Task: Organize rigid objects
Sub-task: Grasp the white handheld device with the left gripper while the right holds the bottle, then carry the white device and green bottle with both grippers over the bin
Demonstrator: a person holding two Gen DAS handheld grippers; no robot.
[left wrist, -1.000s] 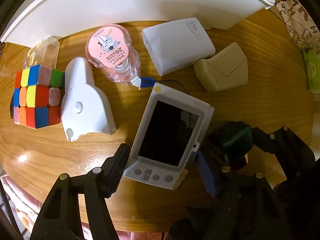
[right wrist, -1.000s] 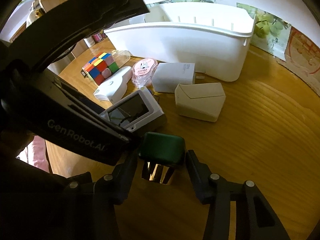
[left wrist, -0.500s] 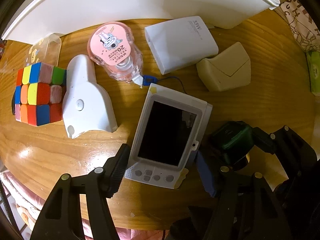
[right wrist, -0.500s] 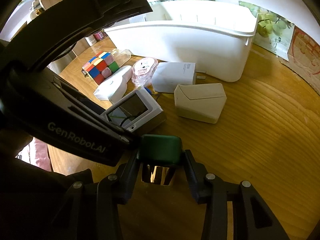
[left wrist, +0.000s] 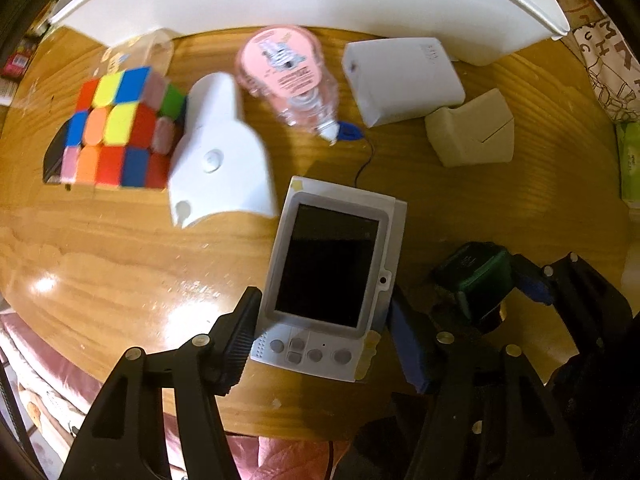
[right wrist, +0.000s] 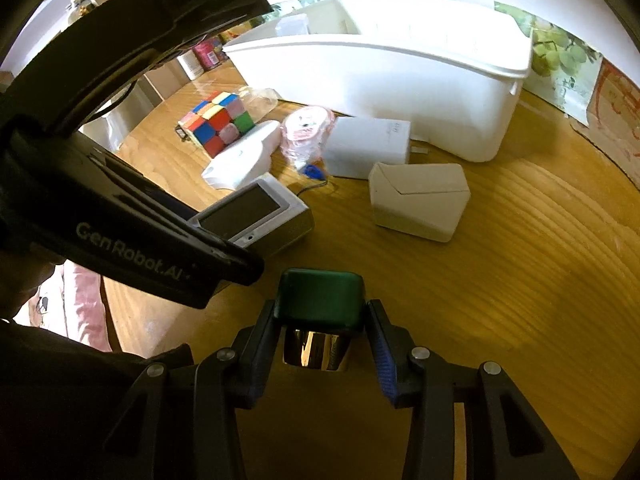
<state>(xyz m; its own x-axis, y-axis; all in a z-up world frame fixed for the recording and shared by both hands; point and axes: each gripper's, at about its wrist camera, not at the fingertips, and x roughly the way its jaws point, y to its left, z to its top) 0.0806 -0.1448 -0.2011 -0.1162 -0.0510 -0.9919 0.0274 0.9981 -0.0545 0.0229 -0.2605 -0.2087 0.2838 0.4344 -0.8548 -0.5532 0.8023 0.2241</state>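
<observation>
Worktop [right wrist: 520, 264]: wooden, round-edged; bare and open on the right side of the right wrist view, crowded to the left.
Bin [right wrist: 400, 80]: large white tub along the far edge, walling off that side.
Left gripper [left wrist: 320, 344]: points straight down; jaws have just been closing, pads at both sides of the handheld device's lower end; contact at the right-hand pad is unclear. Its body fills the left of the right wrist view.
Handheld device [left wrist: 332, 272]: grey, dark screen, near the front edge.
Charger block [right wrist: 366, 146]: white, just before the bin.
Beige box [right wrist: 418, 204]: alone, apart from the cluster.
White plastic piece [left wrist: 220, 160]: just beside the puzzle cube [left wrist: 116, 128].
Tape dispenser [left wrist: 290, 76]: pink, between white piece and charger.
Right gripper [right wrist: 320, 340]: jaws pressed onto the green-capped bottle [right wrist: 320, 296], just beside the device.
Front edge: close under both grippers; pink cloth below.
</observation>
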